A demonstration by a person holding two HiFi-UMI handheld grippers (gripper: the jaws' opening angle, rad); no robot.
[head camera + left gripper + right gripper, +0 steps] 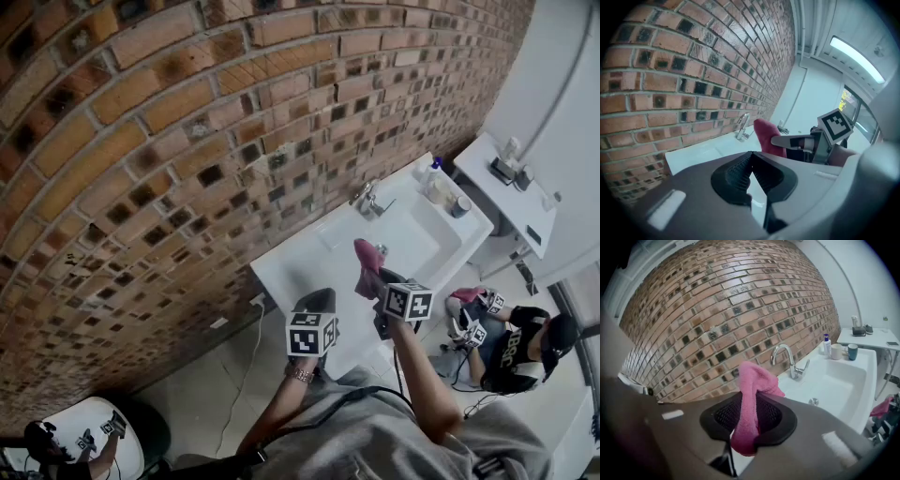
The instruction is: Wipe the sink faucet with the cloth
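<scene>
A pink cloth (pixel 751 394) is pinched in my right gripper (pixel 746 416), folded upright between the jaws; it also shows in the head view as the cloth (pixel 367 267) over the white sink (pixel 417 239). The chrome faucet (pixel 790 362) stands at the sink's back edge by the brick wall, apart from the cloth; the faucet (pixel 368 200) lies ahead of the right gripper (pixel 380 281). My left gripper (pixel 751 176) is shut with nothing in it, held near the sink's left corner, the left gripper (pixel 314 319) beside the right one.
A soap bottle (pixel 827 345) and two cups (pixel 844 351) stand at the sink's far right. A white side table (pixel 506 192) with small items is beyond. A person (pixel 516 347) sits on the floor to the right. Brick wall (pixel 169 141) runs behind the sink.
</scene>
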